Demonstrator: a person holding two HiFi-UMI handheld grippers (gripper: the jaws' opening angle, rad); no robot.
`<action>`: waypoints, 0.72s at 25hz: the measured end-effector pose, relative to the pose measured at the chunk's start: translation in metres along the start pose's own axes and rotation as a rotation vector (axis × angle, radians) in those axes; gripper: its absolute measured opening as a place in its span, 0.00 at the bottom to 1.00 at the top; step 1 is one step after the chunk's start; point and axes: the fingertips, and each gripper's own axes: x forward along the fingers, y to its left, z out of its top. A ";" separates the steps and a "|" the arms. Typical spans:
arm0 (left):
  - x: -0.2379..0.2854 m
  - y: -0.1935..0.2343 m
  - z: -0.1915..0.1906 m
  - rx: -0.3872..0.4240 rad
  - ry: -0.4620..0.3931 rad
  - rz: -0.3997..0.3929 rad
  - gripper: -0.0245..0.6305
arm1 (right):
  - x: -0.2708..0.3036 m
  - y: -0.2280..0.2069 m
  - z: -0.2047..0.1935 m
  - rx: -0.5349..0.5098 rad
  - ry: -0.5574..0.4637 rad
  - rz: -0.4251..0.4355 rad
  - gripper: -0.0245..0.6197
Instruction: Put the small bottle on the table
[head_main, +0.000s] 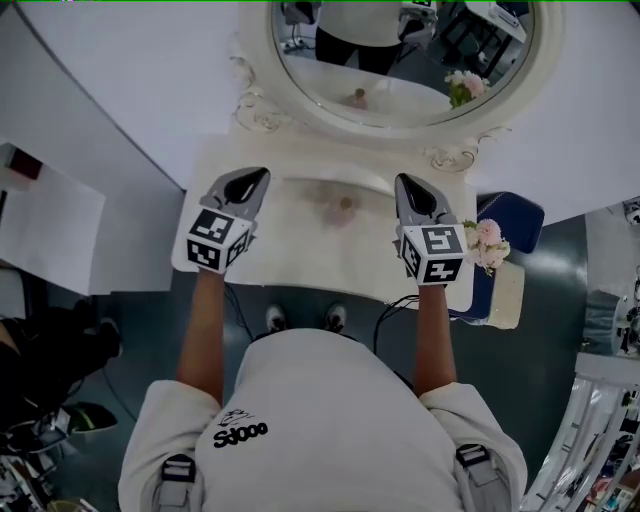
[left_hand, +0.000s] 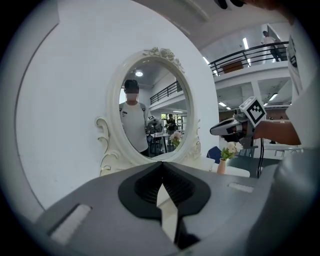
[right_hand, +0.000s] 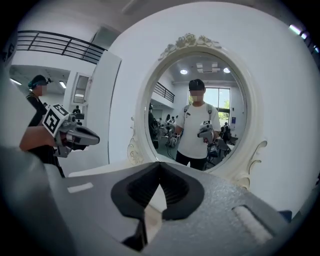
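Observation:
A small pinkish bottle (head_main: 346, 207) stands on the white vanity table (head_main: 300, 255), midway between my two grippers and just in front of the oval mirror (head_main: 400, 60). My left gripper (head_main: 262, 176) hovers over the table's left part, its jaws shut on nothing. Over the right part hangs my right gripper (head_main: 405, 181), also shut and empty. In the left gripper view my left gripper (left_hand: 161, 163) has its tips together, and my right gripper (left_hand: 222, 129) shows off to the right. In the right gripper view my right gripper (right_hand: 160, 164) is shut; the bottle is hidden behind the jaws.
A small vase of pale flowers (head_main: 488, 243) stands at the table's right end, beside a blue chair (head_main: 515, 215) and a white box (head_main: 505, 292). A white wall lies behind the mirror. The person's feet (head_main: 305, 318) are at the table's front edge.

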 end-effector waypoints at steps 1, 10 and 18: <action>0.001 -0.001 0.007 0.012 -0.009 -0.009 0.07 | -0.002 0.001 0.007 -0.009 -0.014 -0.001 0.04; 0.000 -0.013 0.067 0.129 -0.097 -0.073 0.07 | -0.020 0.013 0.056 -0.069 -0.122 0.016 0.04; -0.009 -0.026 0.113 0.211 -0.199 -0.068 0.07 | -0.033 0.019 0.089 -0.123 -0.194 0.026 0.04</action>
